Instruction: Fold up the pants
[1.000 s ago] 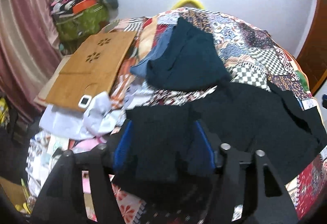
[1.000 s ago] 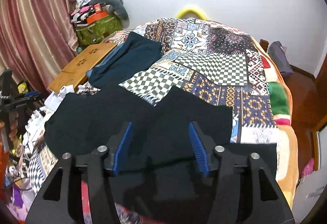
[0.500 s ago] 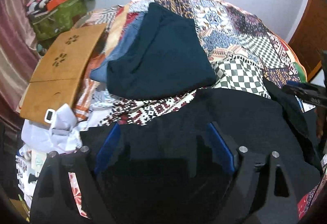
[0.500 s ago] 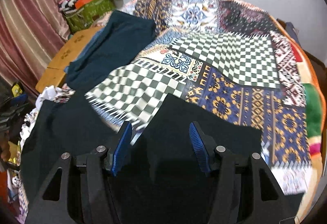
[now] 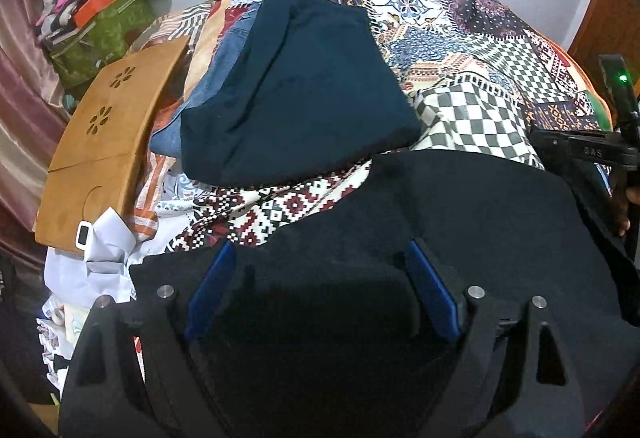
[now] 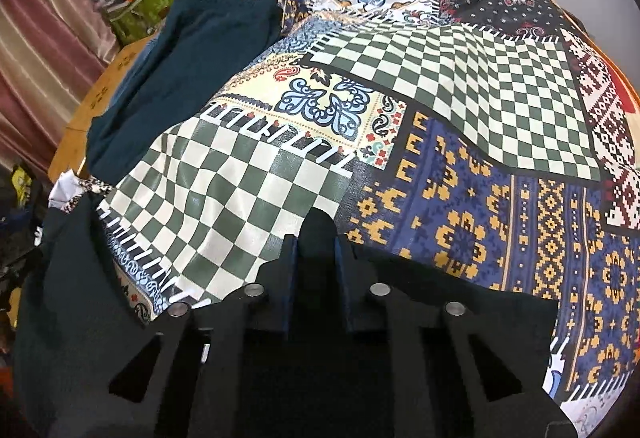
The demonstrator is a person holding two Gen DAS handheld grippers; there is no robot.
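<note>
Black pants [image 5: 460,214] lie spread on the patchwork bedspread [image 5: 472,38]. My left gripper [image 5: 320,258] is open, its blue pads low over the near left part of the pants, cloth lying between them. My right gripper [image 6: 316,242] is shut on a pinched fold of the black pants [image 6: 318,226] at their far edge; the pants [image 6: 460,322] stretch beneath it. The right gripper body also shows at the right edge of the left wrist view [image 5: 592,150].
Dark teal folded clothing [image 5: 296,94] over a blue garment lies further back on the bed. A wooden lap table [image 5: 108,126] stands at the left with white cloth [image 5: 100,250] by it. A green bag [image 5: 104,34] and curtain are beyond. The checkered bedspread [image 6: 440,78] stretches ahead.
Both grippers dropped lower onto the pants. My right gripper closed from open onto a fold of the pants' edge. My left gripper stayed open.
</note>
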